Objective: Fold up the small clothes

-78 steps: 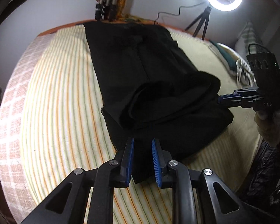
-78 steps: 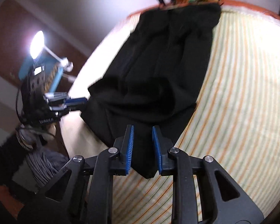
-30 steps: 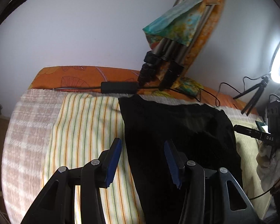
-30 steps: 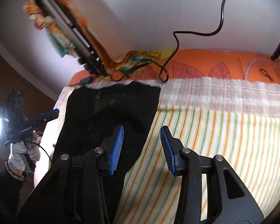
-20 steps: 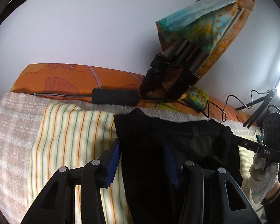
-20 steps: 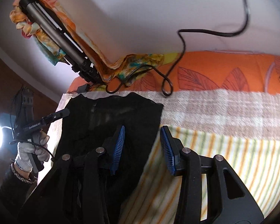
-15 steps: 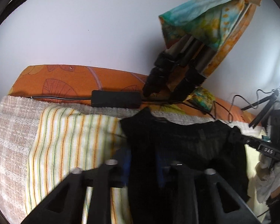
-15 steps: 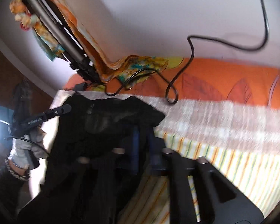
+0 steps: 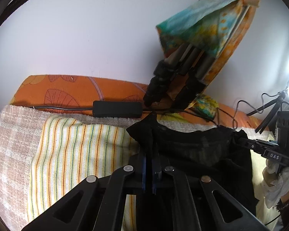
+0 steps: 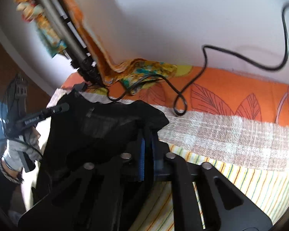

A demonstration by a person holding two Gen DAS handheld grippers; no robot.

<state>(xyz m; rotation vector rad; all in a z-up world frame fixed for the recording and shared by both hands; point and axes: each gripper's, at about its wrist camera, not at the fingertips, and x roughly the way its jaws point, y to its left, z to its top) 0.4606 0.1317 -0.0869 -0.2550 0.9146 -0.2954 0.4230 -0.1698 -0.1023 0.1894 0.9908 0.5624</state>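
A striped towel [image 9: 71,146] covers the bed, running ahead of both sets of fingers to a pale checked border and then an orange leaf-print sheet [image 9: 71,92] against the white wall. On it lies the black garment [image 9: 198,150], its far edge now lifted slightly between two pinch points: the left gripper [image 9: 149,165] has closed on the corner nearest its blue pads, cloth bunched and poking up just beyond the tips, and the right gripper [image 10: 147,154] is likewise clamped on the opposite corner, fabric caught between its pads. A second ago both pairs of fingers stood spread over flat cloth at this far hem; the closing means the grasp for a fold appears made, and the likely next move is drawing this edge back toward the near end. Room ahead of the fingers is tight: a black power adapter [image 9: 117,109] with its cable lies just beyond the left corner, tripod legs [image 9: 175,88] draped in a colourful scarf [image 9: 198,30] stand past it, and a looping black cable [image 10: 208,73] trails over the orange sheet beyond the right corner. To the outside of each gripper the towel lies open, and pulling backward looks unobstructed.
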